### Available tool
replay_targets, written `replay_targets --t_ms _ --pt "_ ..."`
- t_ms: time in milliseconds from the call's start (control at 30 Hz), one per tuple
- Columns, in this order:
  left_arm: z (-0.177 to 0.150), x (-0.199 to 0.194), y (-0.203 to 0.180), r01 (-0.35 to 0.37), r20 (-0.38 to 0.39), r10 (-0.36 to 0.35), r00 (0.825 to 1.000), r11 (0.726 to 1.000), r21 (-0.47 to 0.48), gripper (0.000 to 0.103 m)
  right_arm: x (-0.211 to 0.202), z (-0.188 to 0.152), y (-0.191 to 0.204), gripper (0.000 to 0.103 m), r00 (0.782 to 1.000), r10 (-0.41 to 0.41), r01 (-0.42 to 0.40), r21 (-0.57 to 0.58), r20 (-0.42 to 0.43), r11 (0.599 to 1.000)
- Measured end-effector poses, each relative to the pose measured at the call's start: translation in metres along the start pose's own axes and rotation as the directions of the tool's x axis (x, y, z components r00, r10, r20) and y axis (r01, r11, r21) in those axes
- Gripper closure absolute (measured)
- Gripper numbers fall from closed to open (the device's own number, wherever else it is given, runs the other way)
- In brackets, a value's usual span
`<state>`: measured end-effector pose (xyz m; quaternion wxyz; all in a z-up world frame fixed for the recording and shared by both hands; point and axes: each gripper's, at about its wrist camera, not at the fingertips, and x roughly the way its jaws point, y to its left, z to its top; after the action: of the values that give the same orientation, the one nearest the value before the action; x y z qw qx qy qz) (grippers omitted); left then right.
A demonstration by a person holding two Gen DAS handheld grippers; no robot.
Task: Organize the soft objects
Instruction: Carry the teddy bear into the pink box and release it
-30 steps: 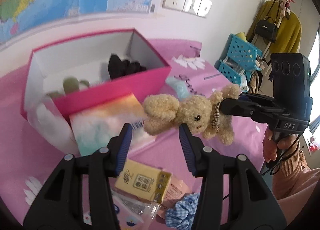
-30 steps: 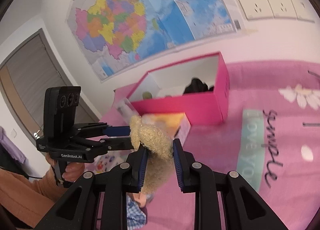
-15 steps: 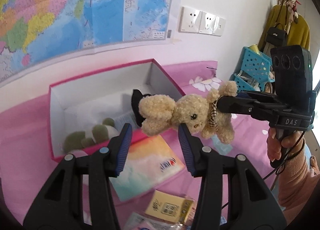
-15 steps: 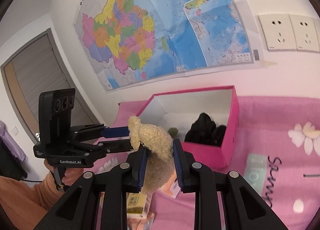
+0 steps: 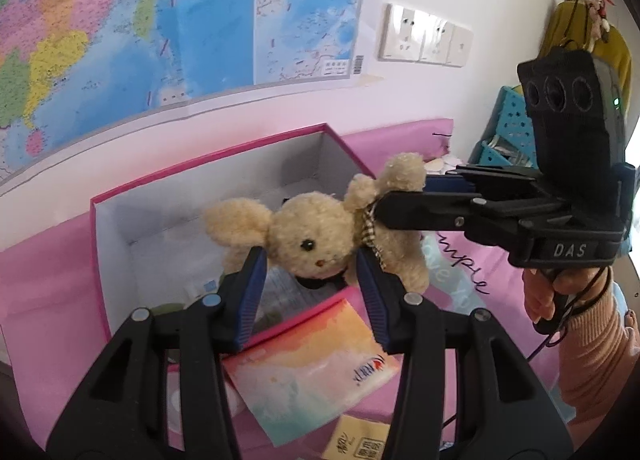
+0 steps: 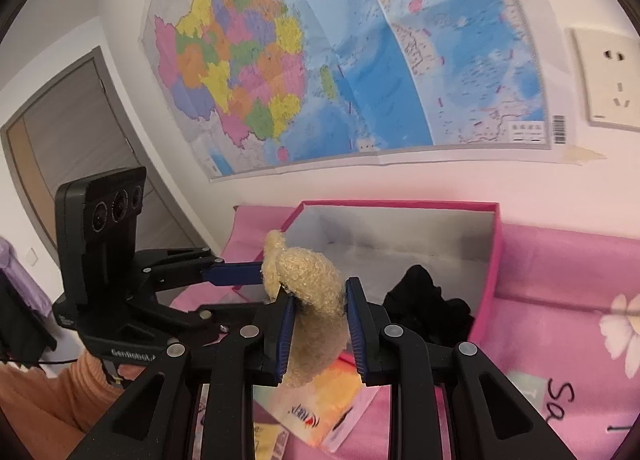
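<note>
While the right hand-held gripper (image 6: 316,324) clamps the fuzzy beige plush bear (image 5: 320,236) at frame centre, left hand-held gripper (image 5: 310,280) open-jawed beneath, the pink cardboard box (image 5: 224,164) already holds dark fabric; bear unplaced.

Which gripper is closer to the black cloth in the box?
Left. The left gripper hangs right above the box, with the black cloth just under its fingertips. The right gripper holds the teddy from the side, farther out.
</note>
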<state>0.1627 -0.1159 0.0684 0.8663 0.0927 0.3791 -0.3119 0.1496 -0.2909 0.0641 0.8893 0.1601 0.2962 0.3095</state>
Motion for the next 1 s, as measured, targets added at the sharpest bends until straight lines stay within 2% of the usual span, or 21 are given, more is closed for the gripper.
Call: replay_targets --t_ms 233,333,433,467,500,567,600,867,1000 --pt "0.017 0.02 0.014 -0.08 -0.039 0.08 0.996 0.997 -0.012 0.054 0.03 0.017 -0.012 0.078 1.0 -0.007 0.007 0.028 -0.03 1.0" --pt "0.024 0.034 0.027 -0.117 -0.069 0.113 0.991 0.992 -0.054 0.054 0.047 0.025 -0.018 0.077 0.999 -0.026 0.028 0.05 -0.035 0.998" --pt "0.024 0.042 0.037 -0.18 -0.103 0.17 0.98 0.979 -0.098 0.054 0.068 0.031 -0.03 0.062 0.997 -0.06 0.064 0.1 -0.048 0.993" --pt "0.022 0.043 0.04 -0.188 -0.107 0.177 0.978 0.976 -0.112 0.054 0.076 0.032 -0.034 0.049 0.994 -0.085 0.092 0.115 -0.07 0.989" --pt "0.02 0.042 0.042 -0.194 -0.11 0.181 0.977 0.974 -0.12 0.054 0.081 0.032 -0.037 0.042 0.99 -0.112 0.122 0.117 -0.085 0.986" --pt "0.014 0.035 0.04 -0.207 -0.088 0.198 0.976 0.973 -0.106 0.054 0.086 0.032 -0.039 0.042 0.981 -0.162 0.173 0.103 -0.103 0.98" --pt "0.012 0.032 0.039 -0.213 -0.076 0.206 0.976 0.972 -0.101 0.054 0.083 0.03 -0.038 0.042 0.982 -0.163 0.173 0.101 -0.099 0.98" --pt "-0.013 -0.021 0.022 -0.121 0.05 0.126 0.991 0.989 -0.084 0.054 0.04 0.008 -0.019 0.042 0.994 -0.093 0.097 0.073 -0.058 0.993" --pt "-0.027 -0.047 0.012 -0.071 0.097 0.079 0.992 0.994 -0.077 0.054 0.016 -0.002 0.001 0.042 0.999 -0.039 0.04 0.05 -0.031 0.998"
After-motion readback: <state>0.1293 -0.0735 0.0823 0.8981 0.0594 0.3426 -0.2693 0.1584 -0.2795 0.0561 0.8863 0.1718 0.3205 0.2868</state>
